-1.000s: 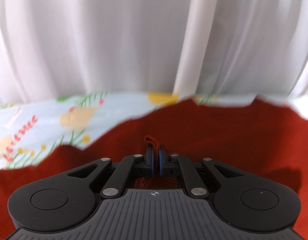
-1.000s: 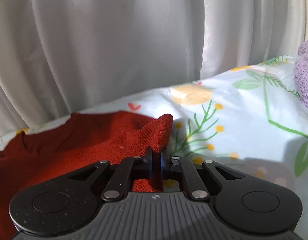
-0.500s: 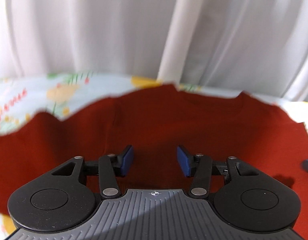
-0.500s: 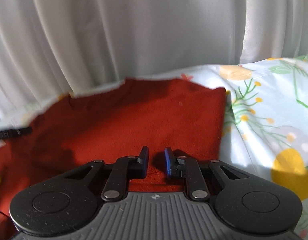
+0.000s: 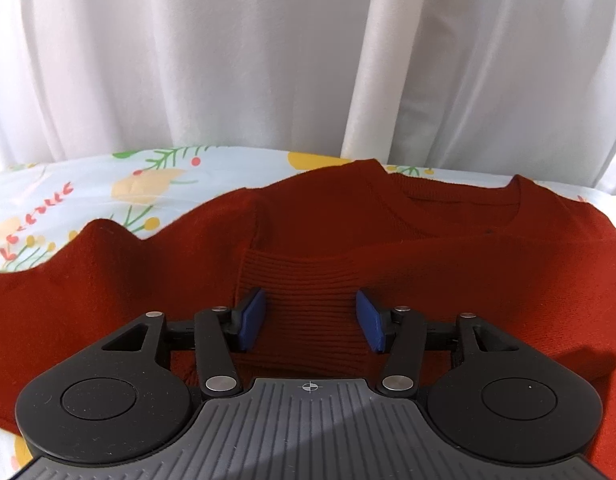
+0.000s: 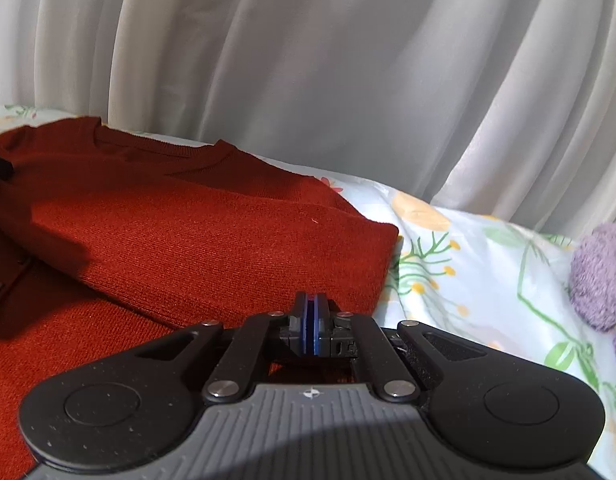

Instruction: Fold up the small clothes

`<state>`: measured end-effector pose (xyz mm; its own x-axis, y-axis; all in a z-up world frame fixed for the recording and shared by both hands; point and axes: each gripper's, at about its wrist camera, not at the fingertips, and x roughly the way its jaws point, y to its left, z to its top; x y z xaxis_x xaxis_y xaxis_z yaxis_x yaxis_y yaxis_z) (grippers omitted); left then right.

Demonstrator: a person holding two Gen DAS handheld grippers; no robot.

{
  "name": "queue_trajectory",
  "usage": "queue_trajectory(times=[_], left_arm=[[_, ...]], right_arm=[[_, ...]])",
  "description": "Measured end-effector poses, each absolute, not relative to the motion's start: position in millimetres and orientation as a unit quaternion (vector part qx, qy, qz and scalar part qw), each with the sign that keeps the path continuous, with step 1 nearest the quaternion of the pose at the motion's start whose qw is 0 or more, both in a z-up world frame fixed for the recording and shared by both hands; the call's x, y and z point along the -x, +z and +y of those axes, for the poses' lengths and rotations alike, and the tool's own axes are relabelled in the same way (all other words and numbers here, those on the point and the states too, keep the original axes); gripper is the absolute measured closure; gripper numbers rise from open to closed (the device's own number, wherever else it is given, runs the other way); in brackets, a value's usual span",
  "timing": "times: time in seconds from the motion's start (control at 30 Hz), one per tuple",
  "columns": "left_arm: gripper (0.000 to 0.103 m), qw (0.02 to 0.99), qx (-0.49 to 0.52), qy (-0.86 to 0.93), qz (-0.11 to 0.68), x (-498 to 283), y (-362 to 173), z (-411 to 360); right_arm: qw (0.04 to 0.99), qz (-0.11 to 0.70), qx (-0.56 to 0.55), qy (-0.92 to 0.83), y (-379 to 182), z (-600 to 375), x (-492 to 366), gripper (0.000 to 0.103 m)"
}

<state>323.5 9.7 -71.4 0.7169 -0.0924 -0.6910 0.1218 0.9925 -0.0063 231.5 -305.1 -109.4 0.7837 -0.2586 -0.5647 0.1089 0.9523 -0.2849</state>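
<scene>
In the left wrist view, the left gripper point(image 5: 311, 320) is opening above the ribbed cuff point(image 5: 308, 288) of the red sweater point(image 5: 488, 280), pads clear of it. In the right wrist view, the right gripper point(image 6: 312, 320) is sitting pressed together, empty, over the sweater lying on the floral sheet point(image 6: 488, 272).

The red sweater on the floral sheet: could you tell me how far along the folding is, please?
Done: the red sweater lies on the floral sheet with one sleeve folded across its body, ribbed cuff on top. In hand: nothing; the left gripper is opening with the cuff lying between its fingers, and the right gripper is shut on nothing. Left: the other sleeve looks unfolded, and the body.
</scene>
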Motion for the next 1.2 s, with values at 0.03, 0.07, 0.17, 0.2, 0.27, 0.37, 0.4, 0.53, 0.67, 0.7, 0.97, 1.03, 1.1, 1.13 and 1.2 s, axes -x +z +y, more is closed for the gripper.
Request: queue_trajectory(times=[0.03, 0.07, 0.17, 0.2, 0.27, 0.37, 0.4, 0.53, 0.67, 0.7, 0.97, 1.03, 1.1, 1.13, 1.2], left_arm=[[0.043, 0.926, -0.019, -0.055, 0.372, -324, -71, 10], [0.043, 0.926, -0.020, -0.054, 0.373, -324, -71, 11], [0.041, 0.925, -0.024, -0.051, 0.375, -322, -70, 12], [0.039, 0.925, -0.024, -0.050, 0.377, -322, -69, 14], [0.038, 0.923, -0.023, -0.051, 0.380, -320, -68, 17], [0.031, 0.919, 0.002, -0.048, 0.392, -315, -64, 29], [0.030, 0.918, 0.027, -0.046, 0.394, -311, -62, 39], [0.021, 0.905, 0.179, -0.008, 0.385, -284, -54, 112], [0.020, 0.874, 0.321, 0.083, 0.355, -252, -52, 213], [0.018, 0.867, 0.347, 0.109, 0.342, -244, -52, 238], [0.023, 0.785, 0.525, 0.212, 0.249, -199, -77, 381], [0.028, 0.775, 0.548, 0.218, 0.228, -194, -81, 397], [0.038, 0.769, 0.555, 0.233, 0.215, -192, -84, 409], [0.041, 0.766, 0.559, 0.236, 0.211, -190, -86, 413], [0.042, 0.761, 0.572, 0.233, 0.199, -187, -90, 421]], right_arm=[[0.936, 0.314, 0.127, -0.100, -110, -302, -232, 0.102], [0.935, 0.313, 0.133, -0.101, -110, -301, -231, 0.102], [0.934, 0.315, 0.140, -0.096, -110, -301, -229, 0.101], [0.934, 0.317, 0.137, -0.093, -109, -301, -226, 0.101], [0.933, 0.324, 0.129, -0.087, -107, -303, -224, 0.100], [0.929, 0.339, 0.122, -0.083, -101, -303, -217, 0.099], [0.927, 0.347, 0.114, -0.081, -98, -302, -215, 0.098], [0.929, 0.367, 0.014, -0.050, -75, -307, -191, 0.069], [0.910, 0.389, -0.142, 0.024, -67, -313, -156, 0.064], [0.903, 0.395, -0.166, 0.038, -69, -313, -150, 0.063], [0.858, 0.432, -0.264, 0.089, -81, -310, -139, 0.062], [0.857, 0.435, -0.263, 0.091, -79, -304, -142, 0.062], [0.856, 0.438, -0.258, 0.094, -80, -300, -148, 0.062], [0.856, 0.440, -0.256, 0.093, -81, -298, -149, 0.062], [0.855, 0.442, -0.253, 0.093, -81, -296, -149, 0.062]])
